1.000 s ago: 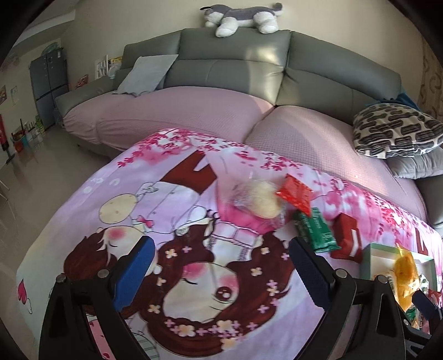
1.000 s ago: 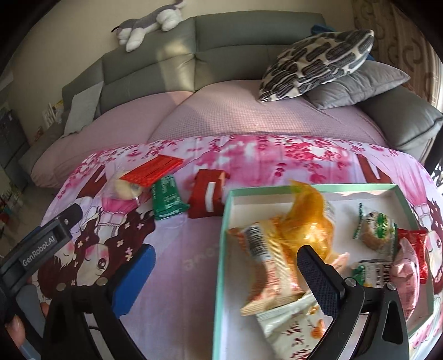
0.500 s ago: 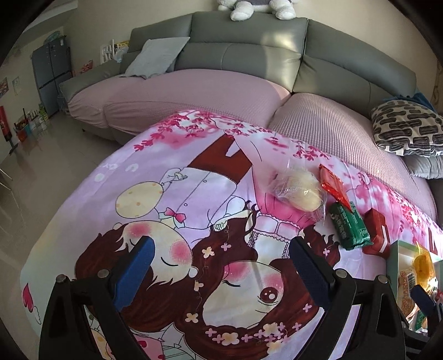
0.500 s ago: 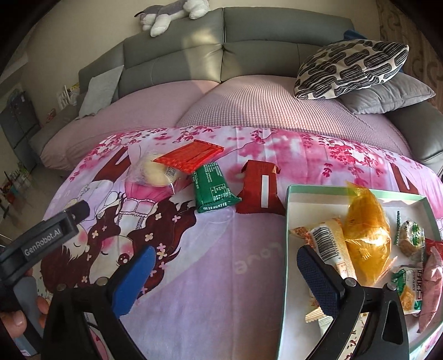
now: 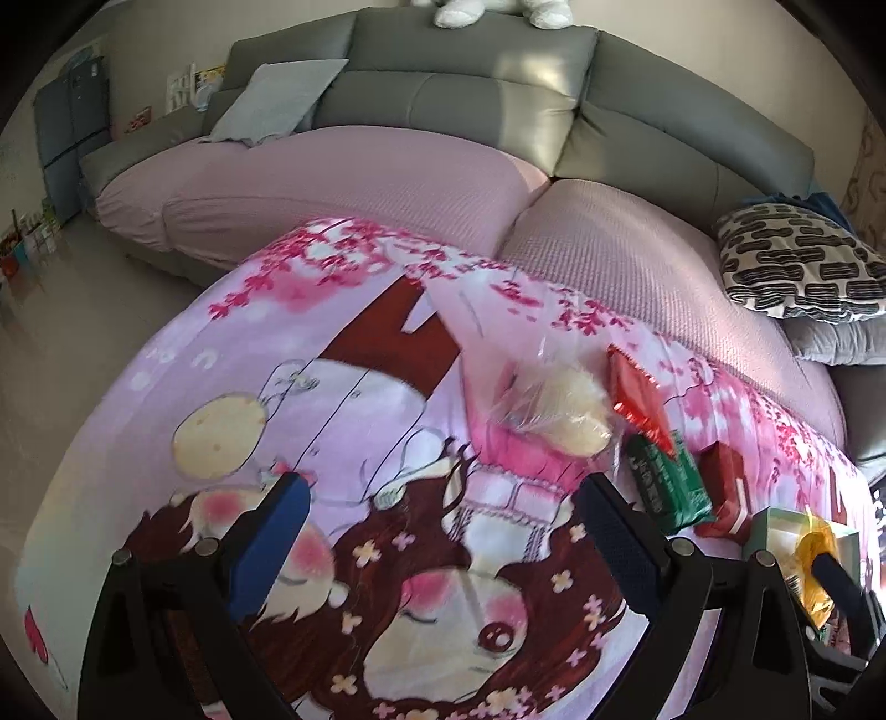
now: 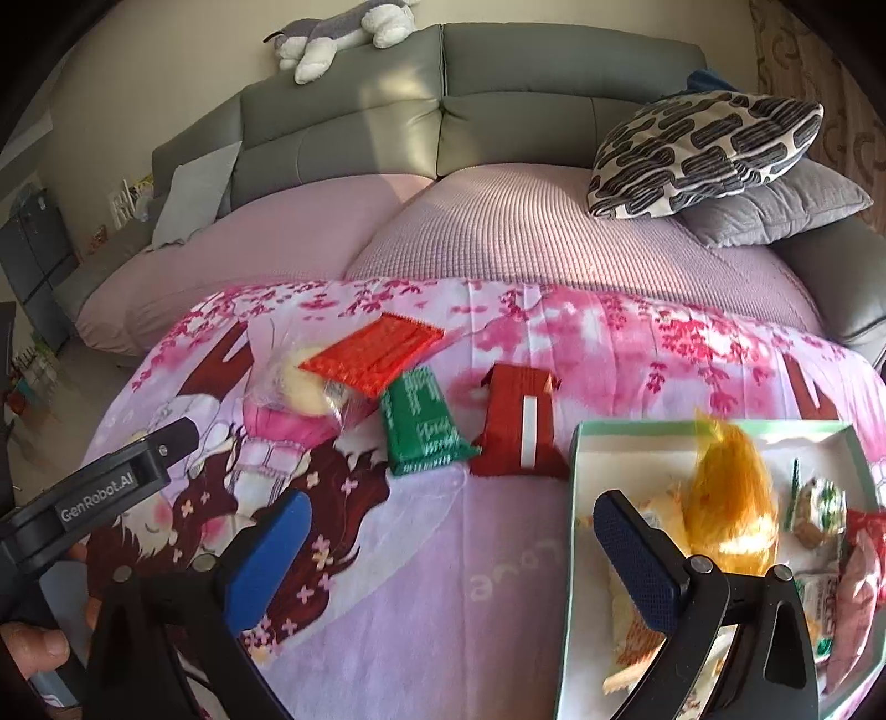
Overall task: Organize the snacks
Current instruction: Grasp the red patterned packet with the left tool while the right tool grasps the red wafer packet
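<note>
We hold two grippers, one in each hand, above a table draped in a smooth cartoon-print cloth point(image 6: 443, 581) of pink and purple. Our left gripper point(image 5: 443, 531) has its two blue ribbed pads spread wide, holding nothing. Our right gripper point(image 6: 451, 545) is likewise spread wide and empty.

Four loose snacks lie in a row on the cloth near its far edge. From left to right in the right wrist view: one round pale bun in a clear crinkly bag point(image 6: 302, 385); one flat orange-red foil packet point(image 6: 374, 354) whose edge overlaps the bun's bag; one green rectangular wrapper point(image 6: 421, 423) just beside it; and one dark red packet with a white stripe point(image 6: 520, 429), touching the tray's corner.

At the right sits one shallow rectangular tray point(image 6: 573, 498) with a pale green rim and white floor. It holds several wrapped snacks, among them a puffy translucent orange bag point(image 6: 728, 515); the exact count is hard to tell.

Behind the table stands a grey sofa point(image 6: 498, 116) with pink textured seat covers, one black-and-white patterned cushion point(image 6: 703, 149), and one plush toy point(image 6: 343, 33) on top.
</note>
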{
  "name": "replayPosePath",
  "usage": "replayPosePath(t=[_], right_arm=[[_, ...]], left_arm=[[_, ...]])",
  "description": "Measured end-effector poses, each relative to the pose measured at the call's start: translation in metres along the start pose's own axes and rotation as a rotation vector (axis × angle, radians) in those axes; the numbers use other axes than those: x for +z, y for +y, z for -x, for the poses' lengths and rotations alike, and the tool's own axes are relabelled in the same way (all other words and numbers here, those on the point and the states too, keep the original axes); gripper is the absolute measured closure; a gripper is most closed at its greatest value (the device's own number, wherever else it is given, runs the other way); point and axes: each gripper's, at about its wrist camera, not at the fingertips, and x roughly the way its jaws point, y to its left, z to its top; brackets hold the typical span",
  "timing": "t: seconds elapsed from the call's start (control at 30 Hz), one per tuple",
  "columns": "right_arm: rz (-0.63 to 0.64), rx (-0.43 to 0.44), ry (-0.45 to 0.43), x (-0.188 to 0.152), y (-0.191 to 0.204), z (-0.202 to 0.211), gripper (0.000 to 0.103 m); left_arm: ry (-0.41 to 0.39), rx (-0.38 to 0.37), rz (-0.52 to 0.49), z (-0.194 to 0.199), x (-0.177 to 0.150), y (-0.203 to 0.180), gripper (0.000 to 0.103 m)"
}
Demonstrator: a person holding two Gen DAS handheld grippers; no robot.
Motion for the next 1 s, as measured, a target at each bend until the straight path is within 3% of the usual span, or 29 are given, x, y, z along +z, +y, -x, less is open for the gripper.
replayPosePath(t=[0.1, 0.23, 0.33, 0.53, 0.77, 1.0], right_arm=[[0.013, -0.022, 0.000, 0.018, -0.004, -0.007, 0.000], [-0.001, -0.025, 0.004, 0.045, -0.016, -0.016, 0.000], [-0.021, -0.015, 0.003, 0.063, -0.027, -0.023, 0.002], [0.030, -0.037, 0.109, 0.081, -0.036, -0.051, 0.019], [0.054, -0.015, 0.253, 0.077, -0.043, -0.091, 0.038], [0.031, 0.035, 0.346, 0.067, -0.047, -0.118, 0.050]], left_arm=[[-0.021, -0.012, -0.037, 0.000, 0.020, -0.010, 0.005], [-0.013, -0.123, -0.123, -0.007, 0.052, -0.034, 0.005], [0.031, -0.187, -0.183, -0.017, 0.071, -0.057, 0.006], [0.165, -0.265, -0.342, -0.051, 0.086, -0.114, 0.013], [0.364, -0.248, -0.407, -0.106, 0.079, -0.148, 0.025], [0.436, -0.141, -0.503, -0.138, 0.068, -0.171, 0.041]])
